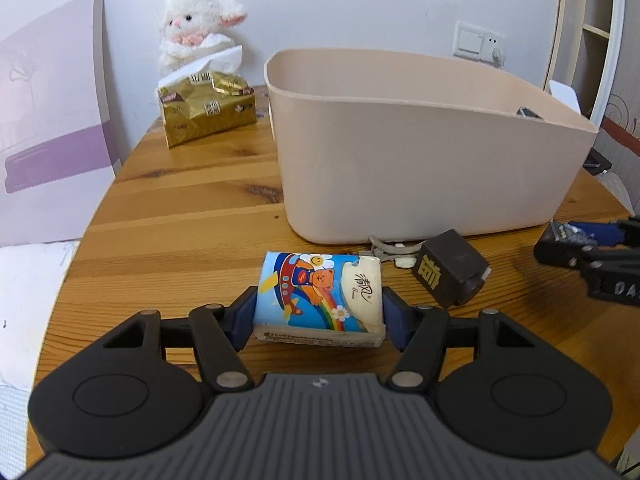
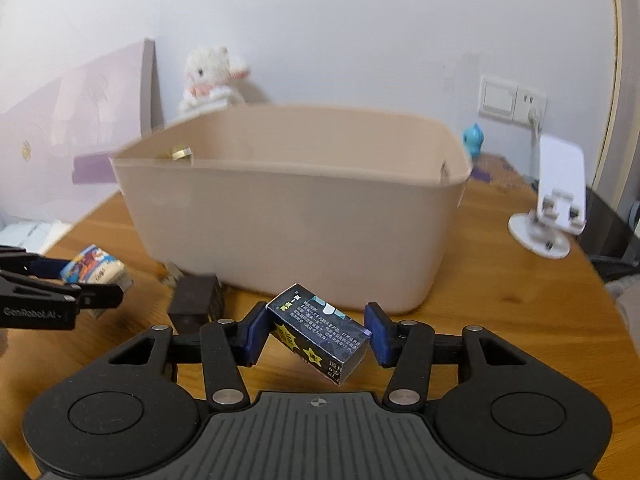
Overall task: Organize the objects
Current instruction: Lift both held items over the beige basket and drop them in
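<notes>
Tissue pack (image 1: 320, 296), cartoon bear and rainbow print, sits clamped between the blue pads of the left gripper (image 1: 318, 316); jaws closed on its two short sides. Whether the pack rests on the wooden table (image 1: 180, 208) or is just above it cannot be told. It lies near the front wall of the beige plastic bin (image 1: 420, 168), slightly left of the bin's centre.

Dark blue carton (image 2: 318, 334) with yellow star marks is held tilted, one corner down, between the pads of the right gripper (image 2: 316, 334); jaws closed on it, clear of the table, in front of the bin's near wall.

Between the two grippers, a dark brown cube box (image 1: 452, 268) stands on the table just beside the bin's base, with a grey cable bundle (image 1: 390, 248) touching the bin's foot.

Far left: gold tissue box (image 1: 208, 112) with a white sheet pulled up, and a white plush lamb (image 1: 198, 24) behind it against the wall. A lilac panel (image 1: 52, 112) leans at the far left. Right of the bin: white phone stand (image 2: 552, 204), small blue toy figure (image 2: 474, 140), wall switch plate (image 2: 512, 98).
</notes>
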